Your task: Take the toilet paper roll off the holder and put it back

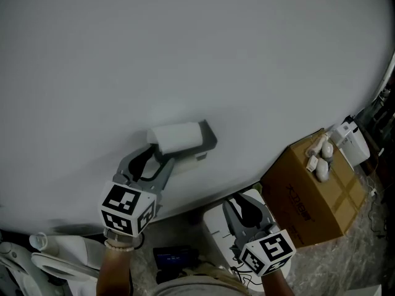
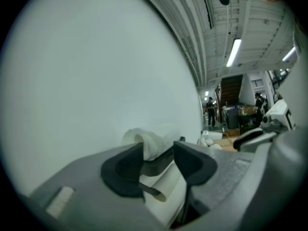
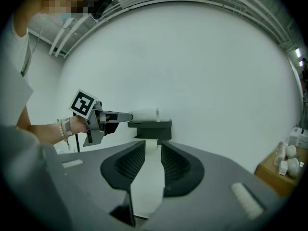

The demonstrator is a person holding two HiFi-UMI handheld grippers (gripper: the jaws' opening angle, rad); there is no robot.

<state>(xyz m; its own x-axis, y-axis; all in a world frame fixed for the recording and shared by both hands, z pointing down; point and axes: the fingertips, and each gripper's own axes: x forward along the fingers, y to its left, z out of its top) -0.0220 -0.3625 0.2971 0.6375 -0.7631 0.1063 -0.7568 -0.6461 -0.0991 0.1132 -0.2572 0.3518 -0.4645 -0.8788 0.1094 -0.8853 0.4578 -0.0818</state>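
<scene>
A white toilet paper roll [image 1: 179,135] lies along the top of a grey wall holder [image 1: 208,142] on the white wall. My left gripper [image 1: 159,156] is open, its fingertips just at the roll's left end; in the left gripper view the roll [image 2: 149,141] shows ahead between the jaws, above the holder [image 2: 161,165], with a paper tail [image 2: 166,186] hanging below. My right gripper [image 1: 245,205] is lower and to the right, away from the wall, open and empty. In the right gripper view the roll [image 3: 144,114], the holder [image 3: 153,128] and the left gripper [image 3: 120,117] are ahead.
A cardboard box [image 1: 315,196] stands at the right with small white items [image 1: 321,159] on top and a white device [image 1: 352,142] behind it. A white fixture [image 1: 216,233] sits below the right gripper. People [image 2: 211,110] stand far off in the hall.
</scene>
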